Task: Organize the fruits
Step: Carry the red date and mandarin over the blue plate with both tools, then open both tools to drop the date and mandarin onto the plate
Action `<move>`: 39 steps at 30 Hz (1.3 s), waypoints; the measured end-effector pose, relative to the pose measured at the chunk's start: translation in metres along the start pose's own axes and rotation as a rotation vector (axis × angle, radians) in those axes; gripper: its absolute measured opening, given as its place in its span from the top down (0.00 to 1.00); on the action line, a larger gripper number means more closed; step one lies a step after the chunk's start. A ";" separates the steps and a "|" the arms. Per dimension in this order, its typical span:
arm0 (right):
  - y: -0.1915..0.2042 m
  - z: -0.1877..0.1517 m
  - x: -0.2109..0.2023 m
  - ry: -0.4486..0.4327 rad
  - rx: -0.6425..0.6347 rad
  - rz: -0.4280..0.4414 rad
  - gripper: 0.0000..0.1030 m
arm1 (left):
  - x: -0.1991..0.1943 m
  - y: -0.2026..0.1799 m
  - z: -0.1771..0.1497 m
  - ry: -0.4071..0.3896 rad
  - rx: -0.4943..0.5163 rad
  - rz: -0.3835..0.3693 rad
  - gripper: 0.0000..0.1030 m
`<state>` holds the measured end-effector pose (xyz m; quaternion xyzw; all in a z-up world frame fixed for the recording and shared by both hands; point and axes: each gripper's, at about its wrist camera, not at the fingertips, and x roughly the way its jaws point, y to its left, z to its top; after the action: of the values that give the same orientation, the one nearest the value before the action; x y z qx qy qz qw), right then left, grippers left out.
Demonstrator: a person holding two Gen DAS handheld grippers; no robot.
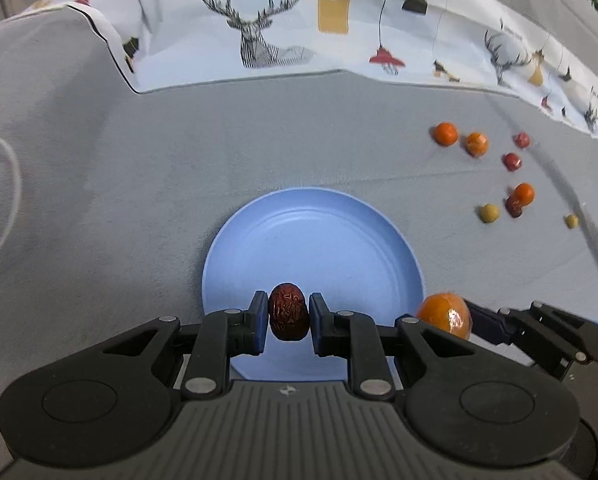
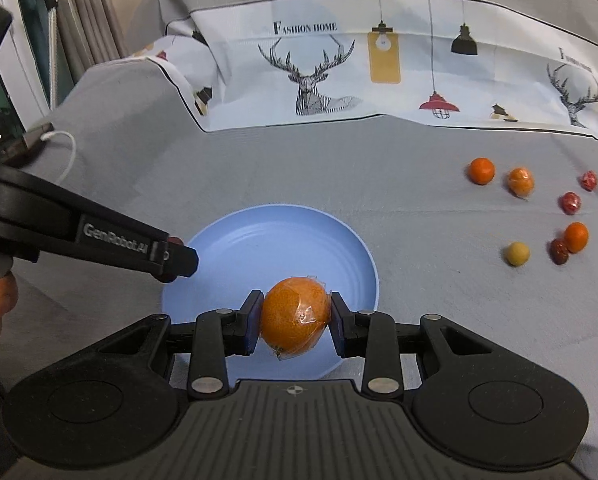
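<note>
A round blue plate [image 1: 315, 236] [image 2: 275, 240] lies bare on the grey cloth. My left gripper [image 1: 289, 318] is shut on a wrinkled dark red date [image 1: 289, 316], held over the plate's near edge. My right gripper [image 2: 295, 316] is shut on a plastic-wrapped orange [image 2: 295, 314], also above the plate's near part. That orange [image 1: 445, 314] shows at the plate's right rim in the left wrist view. The left gripper's fingertips [image 2: 179, 258] reach over the plate's left side in the right wrist view.
Several loose fruits lie on the cloth to the right: oranges [image 2: 481, 171] [image 2: 521, 181] [image 2: 576, 236], red dates [image 2: 570, 202] [image 2: 589, 180], a yellow-green fruit [image 2: 517, 253]. A printed deer cloth [image 2: 311, 80] covers the back. A white cable [image 2: 65, 148] runs at left.
</note>
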<state>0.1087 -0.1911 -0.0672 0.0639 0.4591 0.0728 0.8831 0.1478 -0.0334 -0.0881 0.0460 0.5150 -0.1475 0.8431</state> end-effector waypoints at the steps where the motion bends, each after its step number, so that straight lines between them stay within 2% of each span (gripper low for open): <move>1: 0.000 0.001 0.005 0.003 -0.009 -0.004 0.65 | 0.006 0.001 0.001 0.008 0.003 -0.002 0.77; 11: 0.004 0.007 0.047 0.042 -0.073 -0.014 0.65 | 0.055 0.006 0.010 0.059 0.055 0.034 0.77; 18: 0.003 0.007 0.064 0.030 -0.089 -0.030 0.64 | 0.068 0.002 0.015 0.054 0.085 0.048 0.77; 20: 0.003 0.007 0.066 0.019 -0.093 -0.041 0.63 | 0.065 0.000 0.017 0.021 0.103 0.038 0.69; 22: 0.006 0.007 0.066 0.020 -0.112 -0.061 0.41 | 0.060 -0.001 0.018 -0.006 0.117 0.048 0.13; 23: 0.007 0.007 0.066 0.026 -0.121 -0.076 0.29 | 0.056 0.000 0.019 -0.030 0.104 0.063 0.05; 24: 0.007 0.006 0.062 0.024 -0.126 -0.082 0.22 | 0.049 0.003 0.017 -0.063 0.086 0.070 0.02; 25: 0.007 0.006 0.058 0.017 -0.124 -0.081 0.21 | 0.042 0.005 0.016 -0.080 0.071 0.067 0.02; 27: 0.006 0.002 0.042 0.010 -0.110 -0.075 0.14 | 0.032 0.009 0.013 -0.065 0.055 0.054 0.01; 34: 0.007 -0.024 -0.037 0.000 -0.008 -0.049 0.06 | -0.028 0.025 -0.026 -0.037 -0.022 0.108 0.01; 36: 0.008 -0.029 -0.069 -0.048 0.014 -0.064 0.04 | -0.048 0.026 -0.038 -0.034 -0.045 0.125 0.01; 39: 0.008 -0.033 -0.121 -0.193 0.045 -0.102 0.01 | -0.078 0.025 -0.055 -0.046 -0.057 0.125 0.01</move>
<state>0.0122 -0.2041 0.0124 0.0672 0.3759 0.0111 0.9242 0.0752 0.0183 -0.0467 0.0507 0.4954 -0.0807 0.8634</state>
